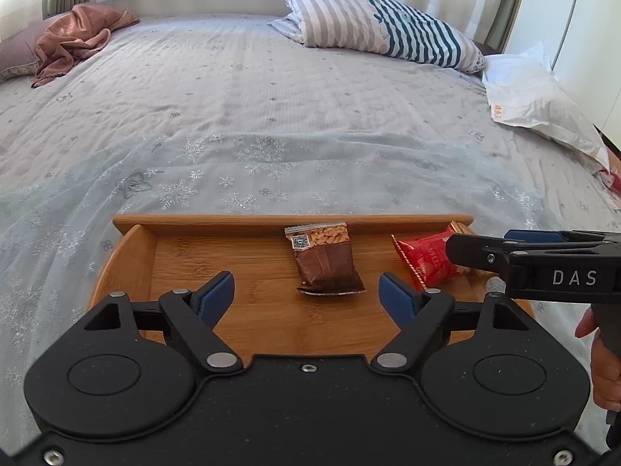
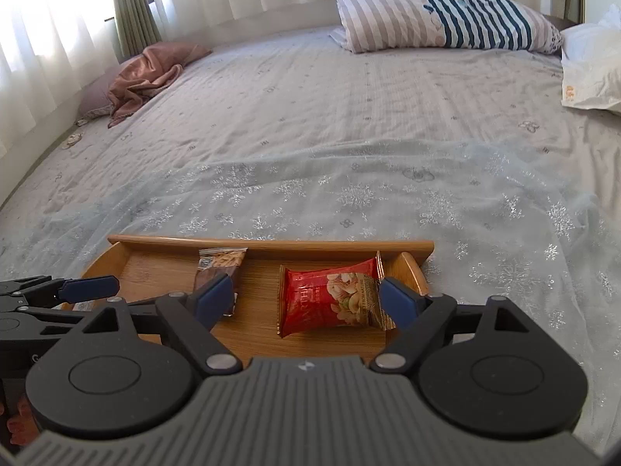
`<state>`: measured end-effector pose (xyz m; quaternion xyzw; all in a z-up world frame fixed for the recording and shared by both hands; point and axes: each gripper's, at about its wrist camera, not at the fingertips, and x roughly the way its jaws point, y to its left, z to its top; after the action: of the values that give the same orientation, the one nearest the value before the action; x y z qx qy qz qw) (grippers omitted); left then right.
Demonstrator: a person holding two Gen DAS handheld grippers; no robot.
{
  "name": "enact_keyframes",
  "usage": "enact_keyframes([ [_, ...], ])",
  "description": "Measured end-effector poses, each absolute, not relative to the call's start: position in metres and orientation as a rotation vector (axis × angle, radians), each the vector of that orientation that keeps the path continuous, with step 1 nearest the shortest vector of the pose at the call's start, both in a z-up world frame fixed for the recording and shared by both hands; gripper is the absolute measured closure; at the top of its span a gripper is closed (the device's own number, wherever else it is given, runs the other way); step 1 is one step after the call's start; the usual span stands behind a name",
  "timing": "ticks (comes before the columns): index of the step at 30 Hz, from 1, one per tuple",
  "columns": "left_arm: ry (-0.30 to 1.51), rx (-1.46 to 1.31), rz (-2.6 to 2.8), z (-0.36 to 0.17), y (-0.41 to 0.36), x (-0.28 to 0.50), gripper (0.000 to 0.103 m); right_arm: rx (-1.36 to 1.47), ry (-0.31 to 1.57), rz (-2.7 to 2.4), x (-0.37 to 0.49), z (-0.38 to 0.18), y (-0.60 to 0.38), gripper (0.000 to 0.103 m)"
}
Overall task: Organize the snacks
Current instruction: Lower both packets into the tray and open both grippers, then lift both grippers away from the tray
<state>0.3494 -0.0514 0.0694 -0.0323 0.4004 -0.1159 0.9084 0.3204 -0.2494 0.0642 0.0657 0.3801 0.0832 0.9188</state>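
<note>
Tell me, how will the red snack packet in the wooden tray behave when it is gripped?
The red snack packet looks puffy and crinkled, so it probably yields and feels light. Its glossy film may slip. Lying flat on the wooden tray, it should not roll.

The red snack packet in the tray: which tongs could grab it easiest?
The right tongs. The red snack packet lies on the wooden tray right between their open tips. The left tongs are open in front of the brown snack packet instead.
</note>
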Motion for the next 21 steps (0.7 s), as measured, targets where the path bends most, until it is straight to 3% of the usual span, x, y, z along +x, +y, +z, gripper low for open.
enact_keyframes([
  [21,0.693,-0.034,-0.268,0.144,-0.045,0.253,0.014,0.150,0.589,0.251,0.226,0.128,-0.247,0.006],
])
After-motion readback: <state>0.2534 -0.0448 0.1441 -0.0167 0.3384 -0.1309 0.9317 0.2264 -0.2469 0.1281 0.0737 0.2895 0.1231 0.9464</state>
